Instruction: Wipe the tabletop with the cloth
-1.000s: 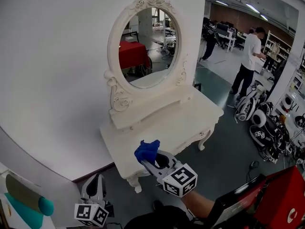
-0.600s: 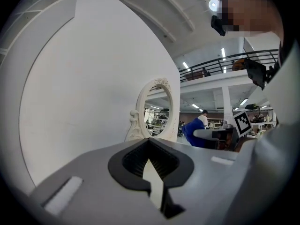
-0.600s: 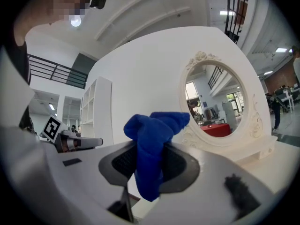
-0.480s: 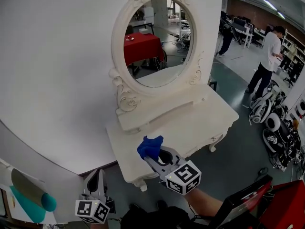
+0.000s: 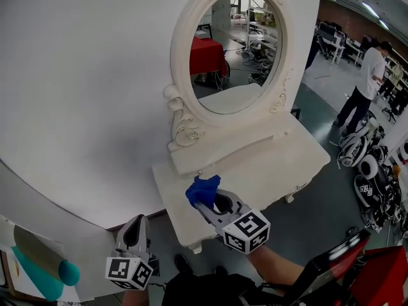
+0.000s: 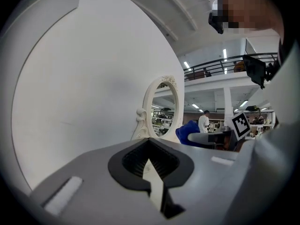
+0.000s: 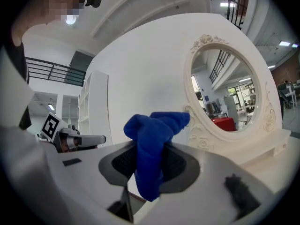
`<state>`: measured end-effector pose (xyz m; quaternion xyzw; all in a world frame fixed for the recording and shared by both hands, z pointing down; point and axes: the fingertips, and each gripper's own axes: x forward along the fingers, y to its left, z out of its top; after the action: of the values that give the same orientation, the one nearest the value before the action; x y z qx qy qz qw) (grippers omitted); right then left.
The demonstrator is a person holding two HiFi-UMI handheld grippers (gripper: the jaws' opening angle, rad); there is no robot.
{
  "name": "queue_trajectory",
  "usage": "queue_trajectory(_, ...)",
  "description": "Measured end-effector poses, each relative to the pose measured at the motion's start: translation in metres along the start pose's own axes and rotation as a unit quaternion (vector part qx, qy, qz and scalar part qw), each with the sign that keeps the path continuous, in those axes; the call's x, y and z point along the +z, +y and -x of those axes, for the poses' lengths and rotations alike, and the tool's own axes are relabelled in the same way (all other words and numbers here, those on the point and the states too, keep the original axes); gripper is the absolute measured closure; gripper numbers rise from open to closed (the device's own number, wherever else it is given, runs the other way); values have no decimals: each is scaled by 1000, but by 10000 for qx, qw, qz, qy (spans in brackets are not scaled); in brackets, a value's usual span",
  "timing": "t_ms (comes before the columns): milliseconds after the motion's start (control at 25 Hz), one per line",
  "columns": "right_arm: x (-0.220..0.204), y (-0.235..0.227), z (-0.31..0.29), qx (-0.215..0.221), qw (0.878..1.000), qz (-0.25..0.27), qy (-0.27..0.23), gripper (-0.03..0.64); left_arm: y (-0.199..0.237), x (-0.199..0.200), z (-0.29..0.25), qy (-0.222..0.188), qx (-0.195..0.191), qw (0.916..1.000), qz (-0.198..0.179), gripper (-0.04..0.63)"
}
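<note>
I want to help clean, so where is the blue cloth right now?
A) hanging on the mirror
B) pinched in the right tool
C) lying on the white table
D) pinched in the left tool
B: the blue cloth sits clamped between the jaws of the right tool, and the left tool holds nothing.

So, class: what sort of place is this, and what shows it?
Probably a lab or workshop hall, not a home: the white dressing table stands against a bare curved backdrop, machines are parked on the floor at right, and desks fill the open hall beyond.
</note>
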<state>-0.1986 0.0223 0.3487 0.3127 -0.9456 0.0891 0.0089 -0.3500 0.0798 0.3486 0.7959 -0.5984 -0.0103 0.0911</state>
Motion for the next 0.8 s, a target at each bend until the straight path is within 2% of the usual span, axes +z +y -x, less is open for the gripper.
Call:
queue_trajectory(240,-11,-1,-59,-137,9998,88,88,492,52,-1,-22,20,-152,9999,75,589)
queue_trajectory(560,-54,-5,-132,-390,9964,214,728,492,113,-10,-44,52,-330,9985,444,589)
queue_trajectory(800,-104,-9,-178,-612,9910,99,1190,492,153,-36,-60,208,-563,9971,468,589)
